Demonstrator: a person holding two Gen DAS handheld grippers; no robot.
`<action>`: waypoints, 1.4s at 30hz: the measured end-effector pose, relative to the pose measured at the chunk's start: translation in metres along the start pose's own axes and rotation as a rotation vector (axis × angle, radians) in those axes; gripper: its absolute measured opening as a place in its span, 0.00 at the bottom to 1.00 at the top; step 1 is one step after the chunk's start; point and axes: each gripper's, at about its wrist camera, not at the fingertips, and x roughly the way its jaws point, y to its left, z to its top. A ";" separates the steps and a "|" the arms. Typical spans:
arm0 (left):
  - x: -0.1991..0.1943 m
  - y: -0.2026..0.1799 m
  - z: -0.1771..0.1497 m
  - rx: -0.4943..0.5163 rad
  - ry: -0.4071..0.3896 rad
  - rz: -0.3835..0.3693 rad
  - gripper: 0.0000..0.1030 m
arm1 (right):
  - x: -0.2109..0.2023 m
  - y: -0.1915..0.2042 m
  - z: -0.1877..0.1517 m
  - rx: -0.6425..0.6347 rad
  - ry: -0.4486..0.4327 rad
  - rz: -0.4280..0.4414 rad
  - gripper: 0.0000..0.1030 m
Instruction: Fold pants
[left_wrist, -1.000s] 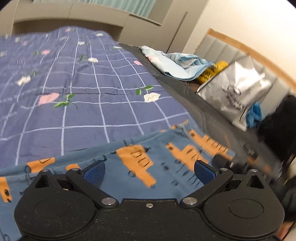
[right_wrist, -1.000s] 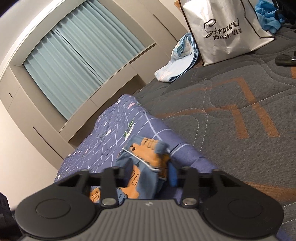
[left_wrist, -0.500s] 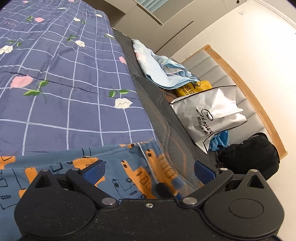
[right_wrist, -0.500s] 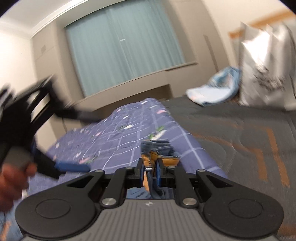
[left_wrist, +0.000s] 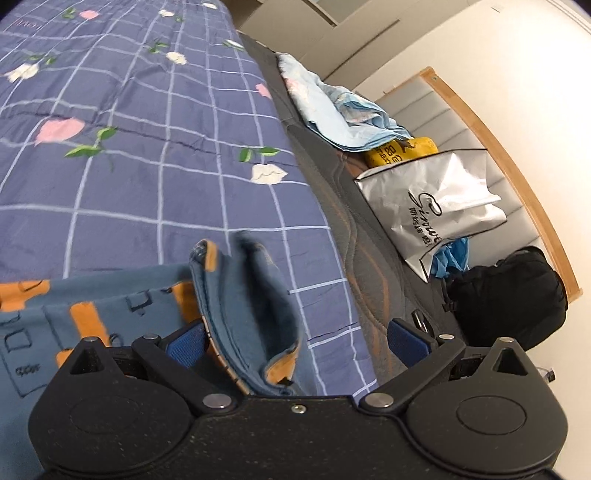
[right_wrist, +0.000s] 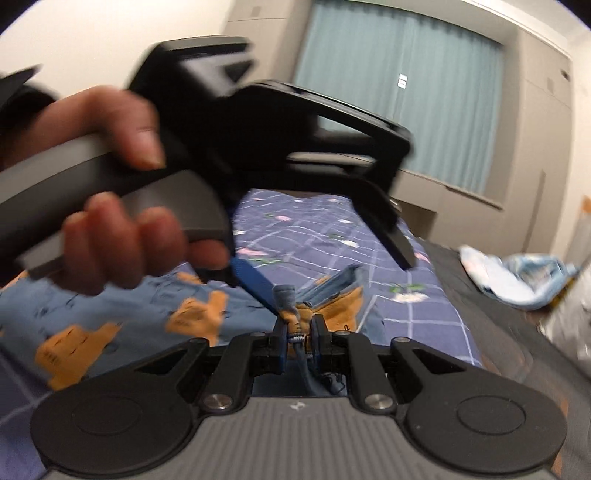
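Note:
The pants (left_wrist: 92, 306) are blue with orange block prints and lie on a purple checked floral quilt (left_wrist: 147, 147). In the left wrist view my left gripper (left_wrist: 295, 341) is open, and a raised fold of pants (left_wrist: 255, 314) stands between its blue pads without being pinched. In the right wrist view my right gripper (right_wrist: 298, 341) is shut on a bunched edge of the pants (right_wrist: 291, 306) and holds it lifted. The left gripper and the hand holding it (right_wrist: 122, 229) fill the upper left of that view, blurred.
A silver shopping bag (left_wrist: 439, 210), a yellow package (left_wrist: 399, 155), a light blue cloth pile (left_wrist: 343, 118) and a black bag (left_wrist: 509, 295) sit on the grey mattress cover by the headboard. Curtains (right_wrist: 399, 92) hang behind the bed.
My right gripper closed on the pants edge and lifted it across toward the left gripper. The pants edge now stands folded up between the open left pads. The left gripper came close in front of the right camera.

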 end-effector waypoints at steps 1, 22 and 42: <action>-0.001 0.002 -0.002 -0.006 -0.004 0.004 0.96 | 0.000 0.005 0.000 -0.023 0.003 0.007 0.14; -0.021 0.044 -0.018 -0.113 -0.083 0.118 0.21 | -0.003 0.025 -0.007 -0.140 -0.007 0.129 0.24; -0.048 0.041 -0.032 -0.171 -0.122 0.137 0.11 | -0.010 0.030 -0.002 -0.145 0.009 0.135 0.16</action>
